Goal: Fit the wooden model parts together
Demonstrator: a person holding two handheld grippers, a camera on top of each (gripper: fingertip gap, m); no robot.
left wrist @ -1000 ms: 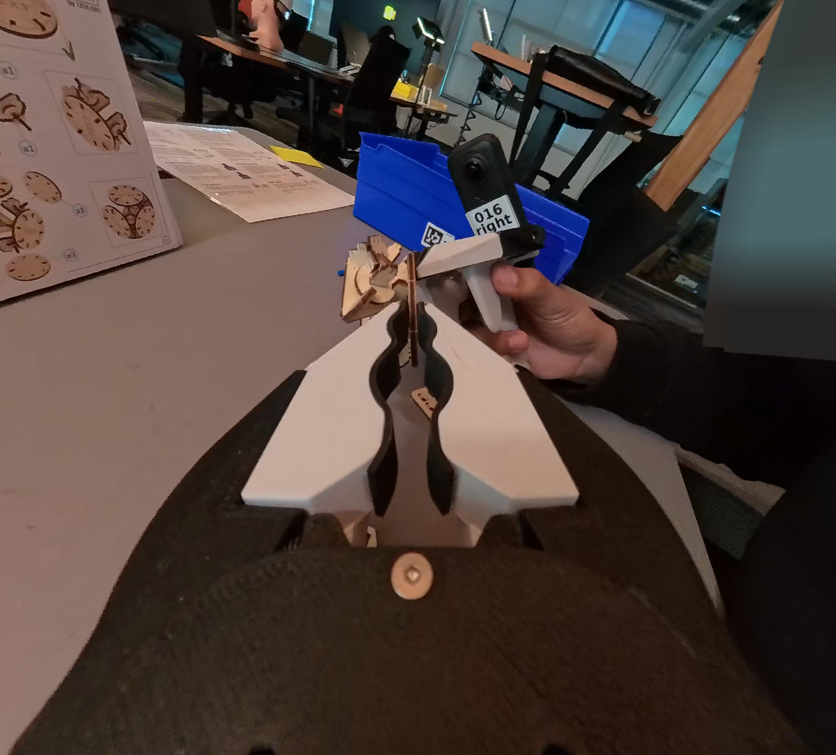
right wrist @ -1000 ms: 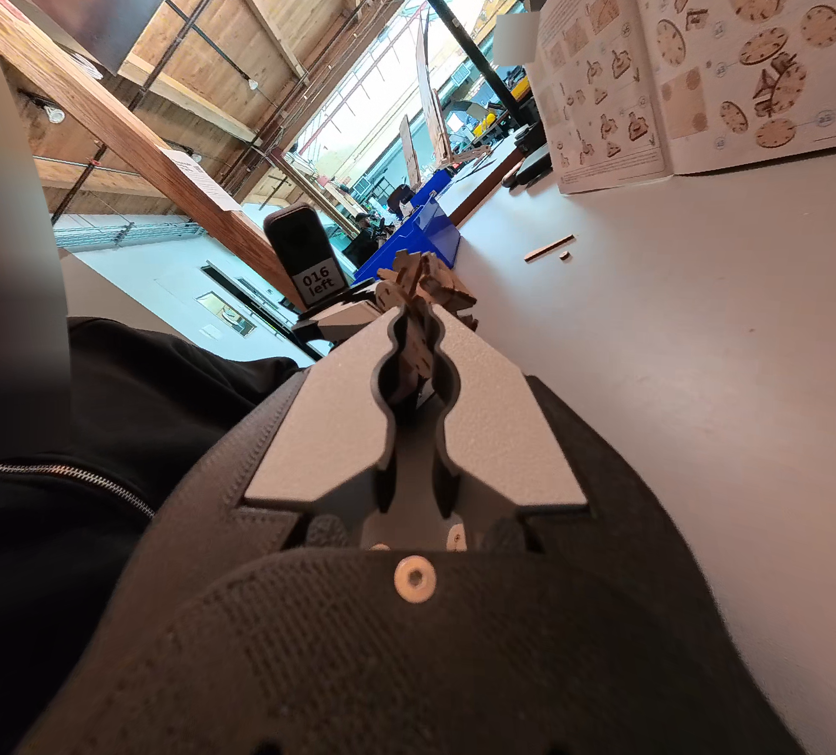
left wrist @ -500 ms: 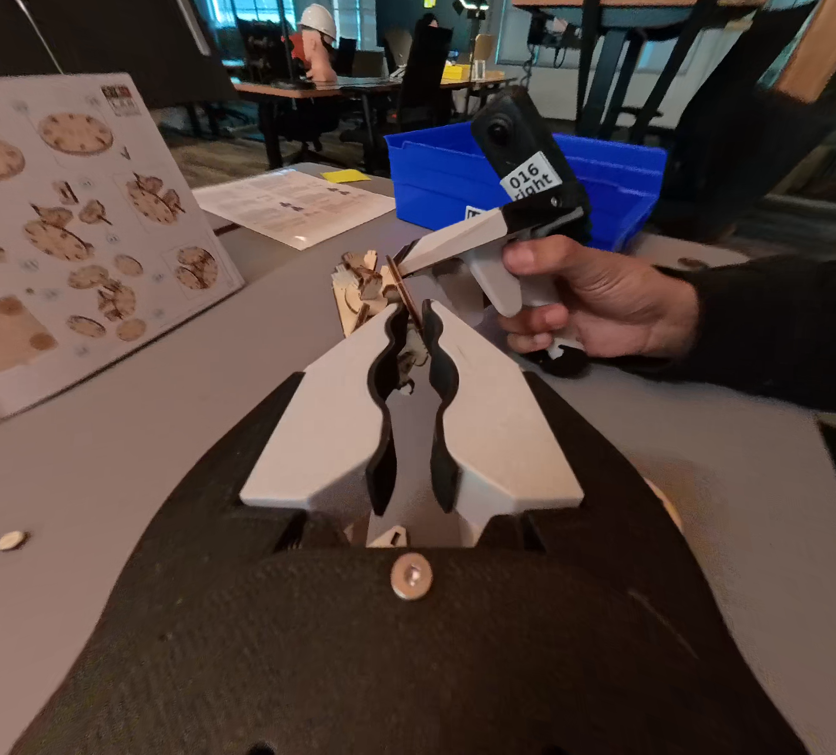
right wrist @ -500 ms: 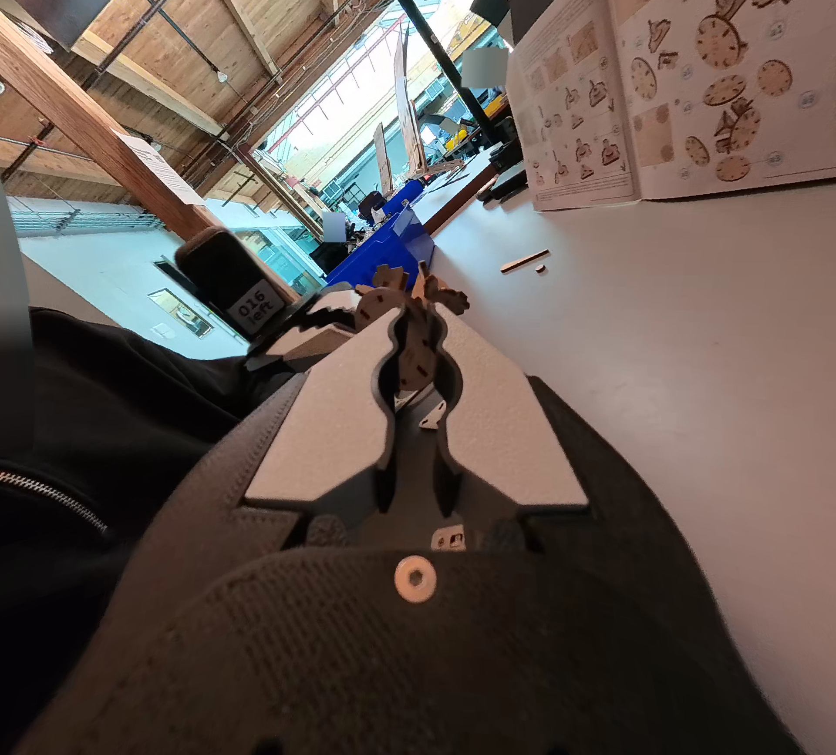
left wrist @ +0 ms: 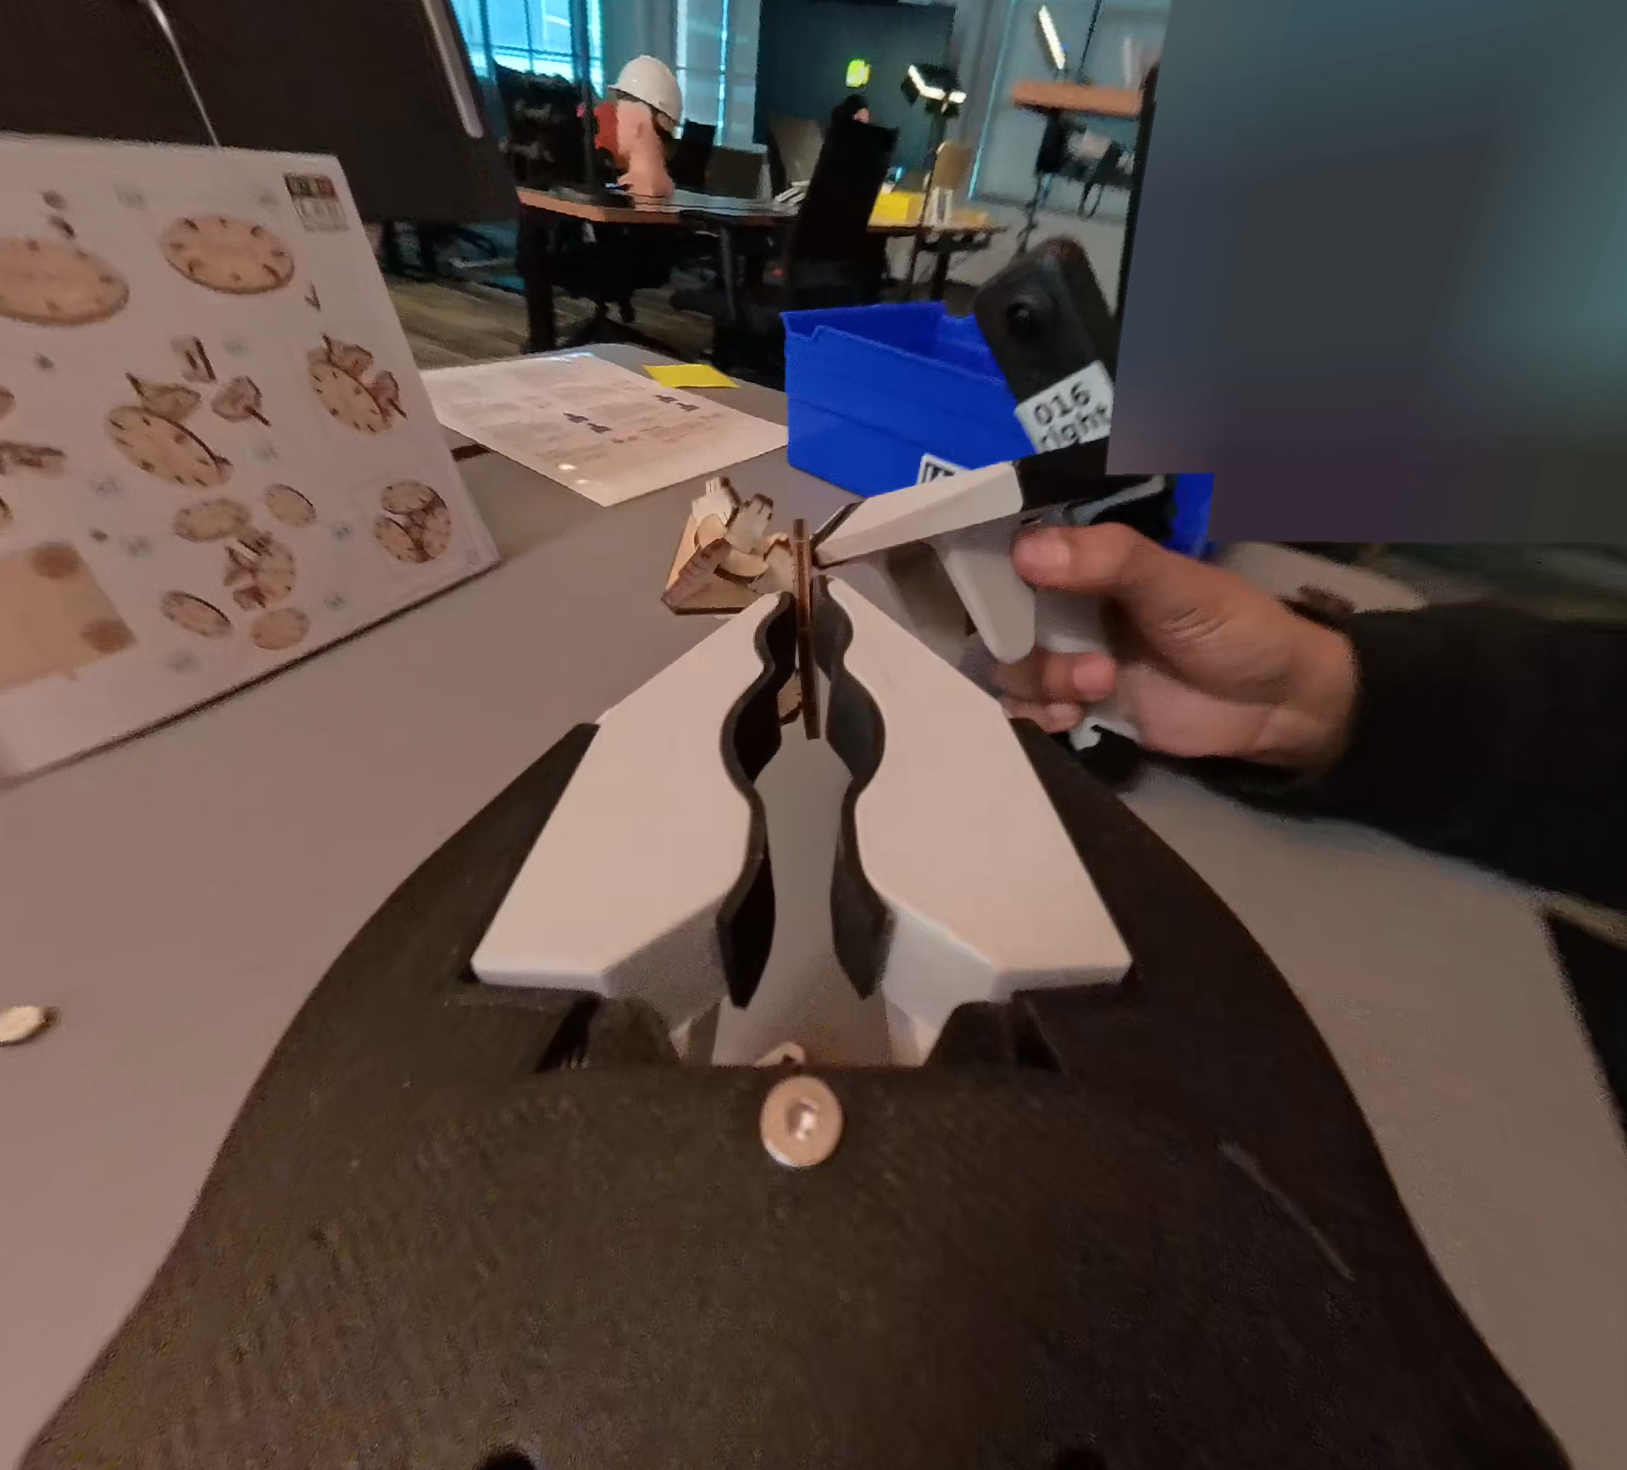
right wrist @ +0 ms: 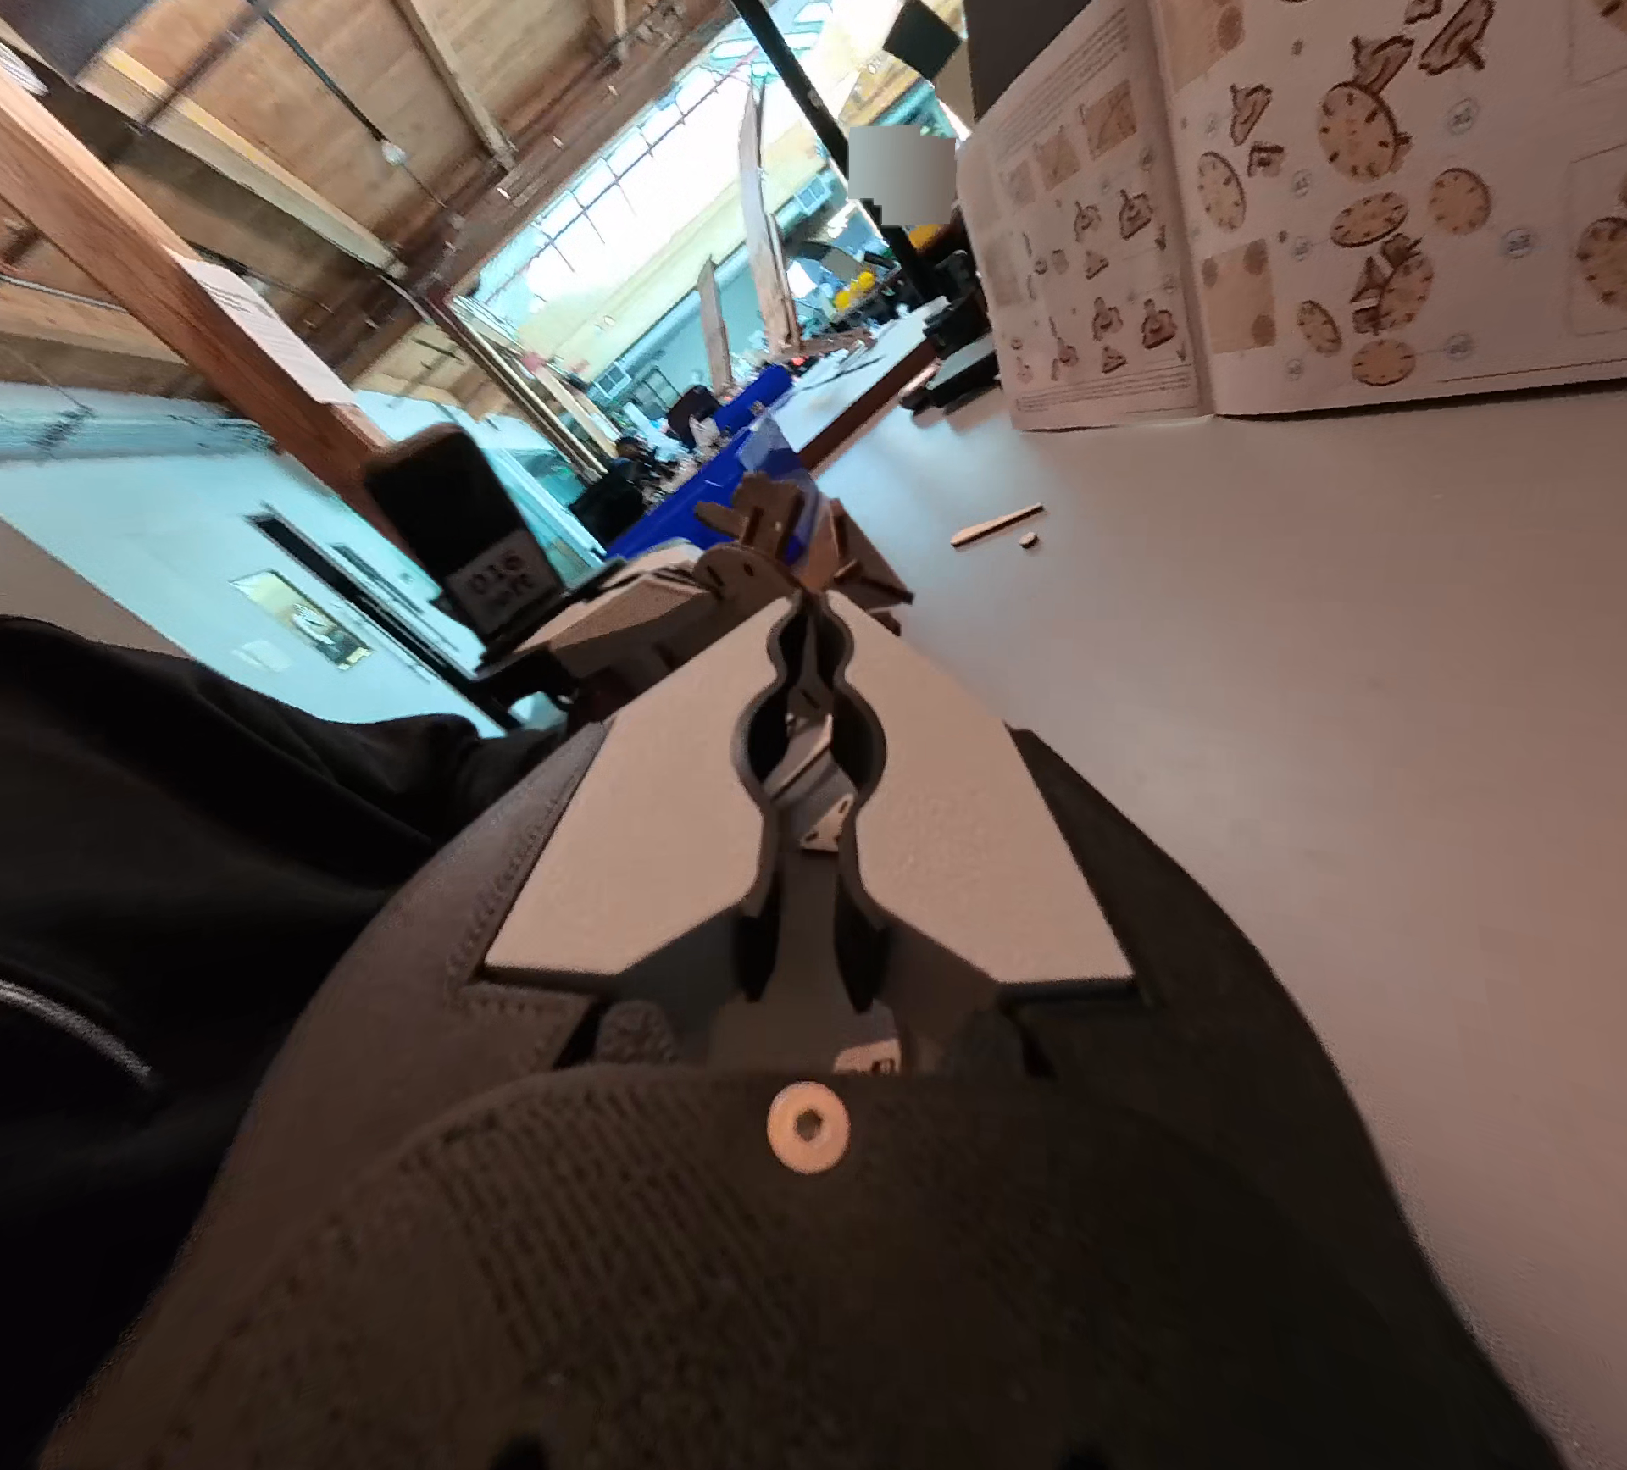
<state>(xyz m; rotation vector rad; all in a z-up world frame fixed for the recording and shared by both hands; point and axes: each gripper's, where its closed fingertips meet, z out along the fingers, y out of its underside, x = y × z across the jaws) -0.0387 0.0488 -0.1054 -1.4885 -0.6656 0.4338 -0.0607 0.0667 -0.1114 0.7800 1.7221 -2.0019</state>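
Observation:
In the left wrist view my left gripper (left wrist: 803,600) is shut on a thin wooden disc (left wrist: 805,635) that stands on edge between its pads. Just beyond it a pale wooden model assembly (left wrist: 726,561) sits low over the grey table (left wrist: 352,767). My right gripper (left wrist: 823,547), held by a hand, comes in from the right, and its tips meet at the disc's upper edge. In the right wrist view my right gripper (right wrist: 806,622) has its tips together right at the wooden model (right wrist: 761,539). The left gripper's fingers (right wrist: 616,600) lie to the model's left.
A blue bin (left wrist: 880,398) stands behind the model. A propped instruction sheet (left wrist: 202,415) is at the left and a flat paper sheet (left wrist: 599,415) lies behind. A small wooden stick (right wrist: 995,525) and a small round piece (left wrist: 22,1023) lie on the table. My left and right fingertips are right by each other.
The right pads have come together; the wooden part that sat deep between them earlier no longer does. The disc in my left gripper has gone from tilted to upright. Both views have swung.

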